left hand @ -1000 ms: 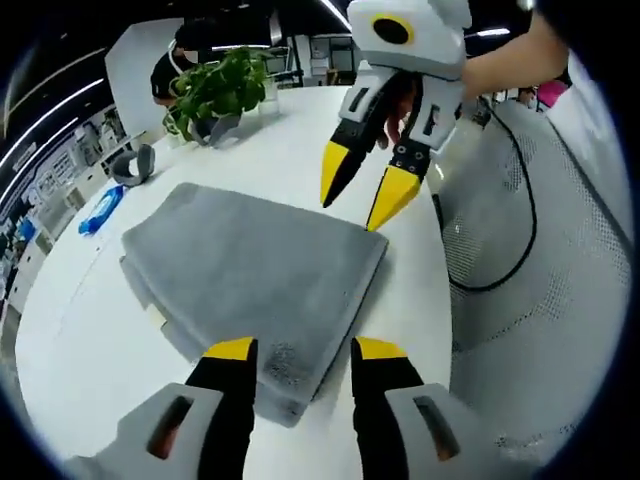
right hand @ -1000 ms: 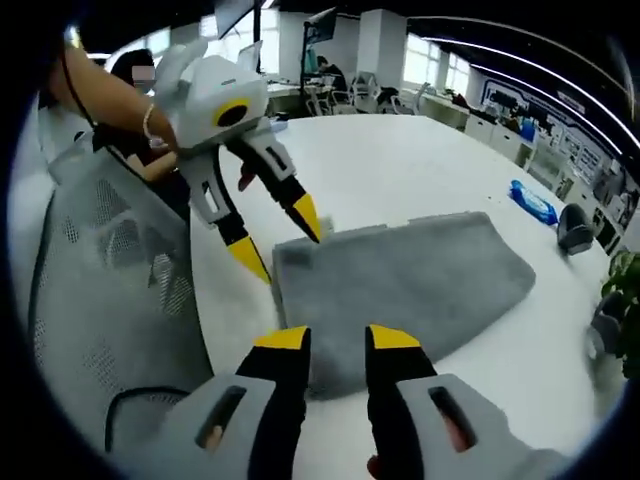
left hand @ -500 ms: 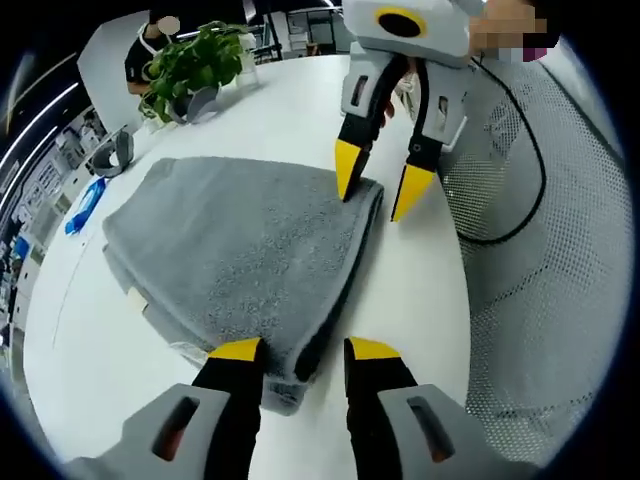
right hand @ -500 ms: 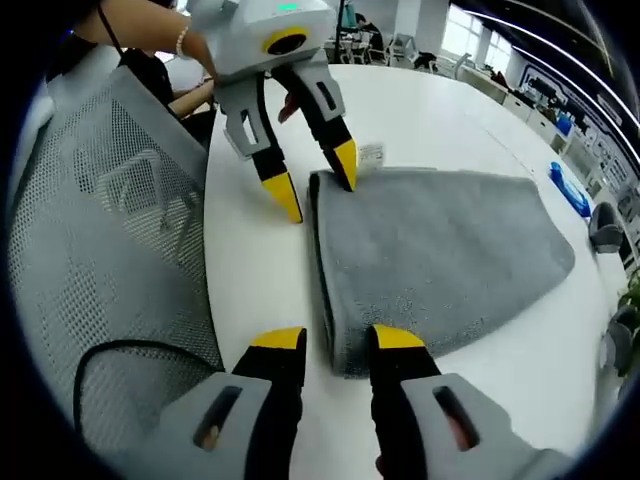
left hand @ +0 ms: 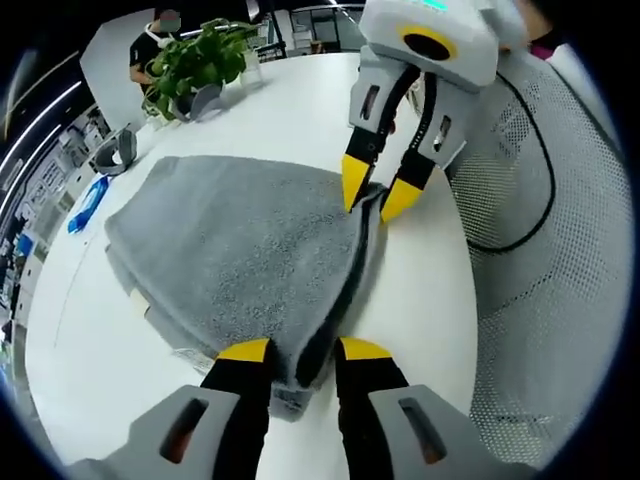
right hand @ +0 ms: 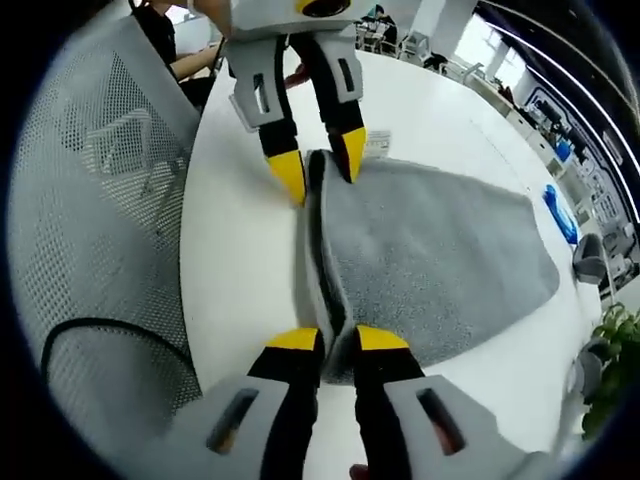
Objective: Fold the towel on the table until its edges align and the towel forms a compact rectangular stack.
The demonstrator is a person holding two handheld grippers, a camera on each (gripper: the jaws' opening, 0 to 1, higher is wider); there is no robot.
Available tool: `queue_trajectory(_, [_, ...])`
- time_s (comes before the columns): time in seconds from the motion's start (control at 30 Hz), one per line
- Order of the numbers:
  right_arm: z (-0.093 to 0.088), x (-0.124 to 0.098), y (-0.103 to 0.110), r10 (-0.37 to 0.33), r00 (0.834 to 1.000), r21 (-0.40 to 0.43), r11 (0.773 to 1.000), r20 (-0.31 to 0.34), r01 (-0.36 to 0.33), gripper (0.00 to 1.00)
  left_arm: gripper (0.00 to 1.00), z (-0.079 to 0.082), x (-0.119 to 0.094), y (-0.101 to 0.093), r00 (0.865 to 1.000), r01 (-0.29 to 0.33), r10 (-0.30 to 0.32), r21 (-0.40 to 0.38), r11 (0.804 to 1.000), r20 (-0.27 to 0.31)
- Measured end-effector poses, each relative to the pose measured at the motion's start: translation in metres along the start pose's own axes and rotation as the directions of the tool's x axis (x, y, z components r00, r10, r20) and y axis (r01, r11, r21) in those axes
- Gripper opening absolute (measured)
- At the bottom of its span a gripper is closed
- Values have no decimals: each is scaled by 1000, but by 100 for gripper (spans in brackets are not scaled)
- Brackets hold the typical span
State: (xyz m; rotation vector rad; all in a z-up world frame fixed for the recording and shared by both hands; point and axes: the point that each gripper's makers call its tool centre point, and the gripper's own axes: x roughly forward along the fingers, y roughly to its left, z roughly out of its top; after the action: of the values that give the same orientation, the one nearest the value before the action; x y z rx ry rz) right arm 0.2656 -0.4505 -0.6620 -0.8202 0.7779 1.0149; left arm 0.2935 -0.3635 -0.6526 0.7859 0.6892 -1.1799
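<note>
In the left gripper view, the near corner of the folded grey towel (left hand: pixel 240 250) is pinched between the yellow-tipped jaws of the left gripper (left hand: pixel 292 350). The towel is spread on the white table (left hand: pixel 290 110), its raised fold edge running away to the right gripper (left hand: pixel 378 192), whose jaws are closed on the far corner. In the right gripper view, the same edge is gripped at both ends. A mesh chair (left hand: pixel 560 260) is seen beside the table. Farther off, a blue packet (left hand: pixel 82 204) and a potted plant (left hand: pixel 195 65) are seen.

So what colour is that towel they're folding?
Grey; the towel shows best in the right gripper view.
</note>
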Motion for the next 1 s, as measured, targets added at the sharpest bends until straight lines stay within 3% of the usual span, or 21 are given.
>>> queue_trajectory(0.1, [0, 1, -1, -17, 1000, -20, 1000, -20, 17, 7, 18, 1, 0, 4, 999, -39, 39, 0, 999, -7])
queue_trajectory(0.13, [-1, 0, -1, -17, 1000, -25, 1000, -25, 17, 6, 16, 1, 0, 6, 998, -66, 66, 35, 997, -11])
queue_trajectory(0.23, [-1, 0, -3, -26, 999, -37, 999, -29, 25, 5, 12, 0, 1, 6, 996, -90, 90, -2, 996, -15])
queue_trajectory(0.43, [1, -3, -6, 14, 1000, 77, 997, -18, -13, 4, 8, 0, 2, 8, 991, -125, 123, -38, 991, -47])
queue_trajectory(0.57, [2, -7, -3, 23, 999, 61, 998, -24, -21, 4, 8, 1, 0, 6, 993, -103, 97, -102, 989, -60])
queue_trajectory(1.0, [2, -39, -3, 53, 998, 125, 991, -34, -48, 4, 7, 20, -20, -13, 998, -20, 11, -150, 989, -60])
